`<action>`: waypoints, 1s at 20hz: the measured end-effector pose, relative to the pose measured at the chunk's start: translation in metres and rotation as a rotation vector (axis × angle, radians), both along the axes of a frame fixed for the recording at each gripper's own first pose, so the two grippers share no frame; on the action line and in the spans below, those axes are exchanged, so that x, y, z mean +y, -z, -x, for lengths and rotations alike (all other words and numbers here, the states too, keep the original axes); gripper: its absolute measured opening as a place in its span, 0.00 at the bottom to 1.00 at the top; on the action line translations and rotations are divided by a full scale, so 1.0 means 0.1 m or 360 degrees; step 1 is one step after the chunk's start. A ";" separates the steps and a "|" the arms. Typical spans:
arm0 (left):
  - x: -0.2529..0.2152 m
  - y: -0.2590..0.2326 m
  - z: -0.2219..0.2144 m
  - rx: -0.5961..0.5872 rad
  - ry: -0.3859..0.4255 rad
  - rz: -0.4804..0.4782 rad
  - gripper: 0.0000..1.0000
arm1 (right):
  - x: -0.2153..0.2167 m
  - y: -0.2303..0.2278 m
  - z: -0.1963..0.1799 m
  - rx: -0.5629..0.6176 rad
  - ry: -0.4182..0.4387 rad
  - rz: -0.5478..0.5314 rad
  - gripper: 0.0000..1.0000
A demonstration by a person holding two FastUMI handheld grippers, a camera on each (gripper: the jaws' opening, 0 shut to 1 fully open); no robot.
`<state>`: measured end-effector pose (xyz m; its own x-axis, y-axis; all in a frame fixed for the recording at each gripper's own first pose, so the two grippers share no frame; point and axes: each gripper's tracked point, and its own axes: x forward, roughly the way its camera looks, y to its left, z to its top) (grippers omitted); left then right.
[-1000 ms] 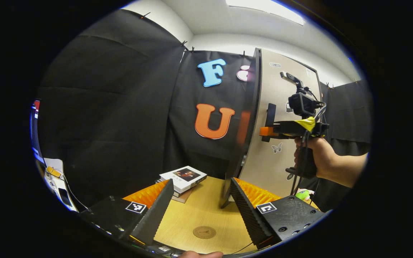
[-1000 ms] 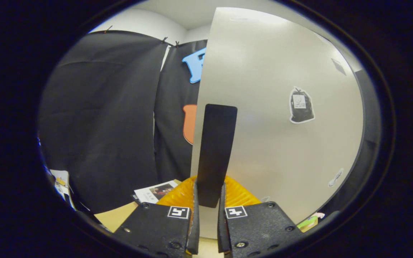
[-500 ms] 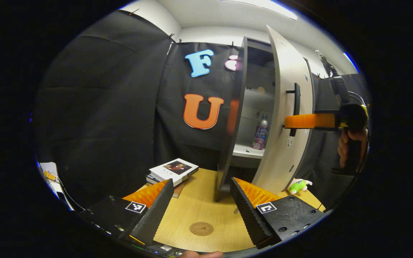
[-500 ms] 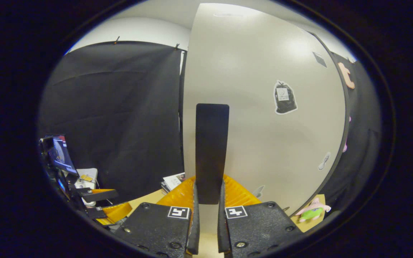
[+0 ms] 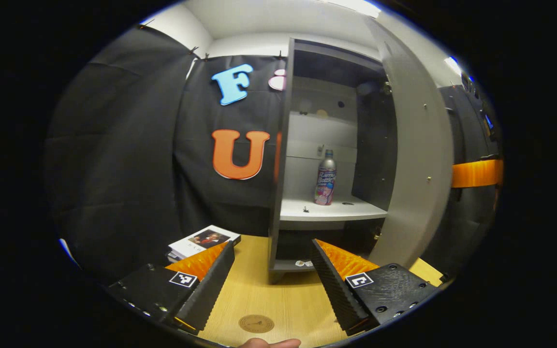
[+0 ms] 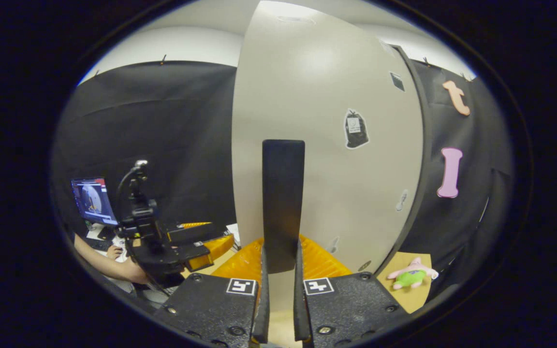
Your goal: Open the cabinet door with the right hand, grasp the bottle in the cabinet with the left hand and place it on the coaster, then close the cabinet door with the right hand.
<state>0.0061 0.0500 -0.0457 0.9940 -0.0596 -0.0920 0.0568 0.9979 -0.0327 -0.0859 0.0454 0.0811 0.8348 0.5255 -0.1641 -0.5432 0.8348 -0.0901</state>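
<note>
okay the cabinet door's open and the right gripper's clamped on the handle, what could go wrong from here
1. The bottle stands upright, tall and narrow, on the cabinet shelf; the open left gripper could tip it going in.
2. If the right gripper, shut on the door handle, lets go, the cabinet door might swing into the reach.
3. The coaster is small, so placement may miss.

Right hand-held gripper (image 6: 281, 290), bottom centre of the right gripper view, fingers clamped together. Left hand-held gripper (image 5: 271, 275), bottom of the left gripper view, fingers spread wide; forearm (image 6: 109, 263) at lower left.
</note>
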 end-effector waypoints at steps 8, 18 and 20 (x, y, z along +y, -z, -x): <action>-0.87 -0.24 -1.29 -0.0081 0.0221 0.0016 0.95 | -0.67 -0.12 0.28 -0.0119 0.0300 -0.0065 0.35; -1.46 -0.40 -2.59 -0.0172 0.0163 -0.0049 0.95 | -1.30 -0.31 0.28 -0.0303 0.0791 -0.0094 0.92; -1.47 -0.39 -2.83 -0.0124 0.0129 -0.0027 0.95 | -1.44 -0.32 0.28 -0.0297 0.0843 -0.0136 0.92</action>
<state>0.2894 -0.0973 -0.0068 0.9902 -0.1388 -0.0166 0.1387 0.9903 -0.0083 -0.1139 -0.0990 0.1126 0.9988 0.0319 0.0365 -0.0295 0.9975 -0.0643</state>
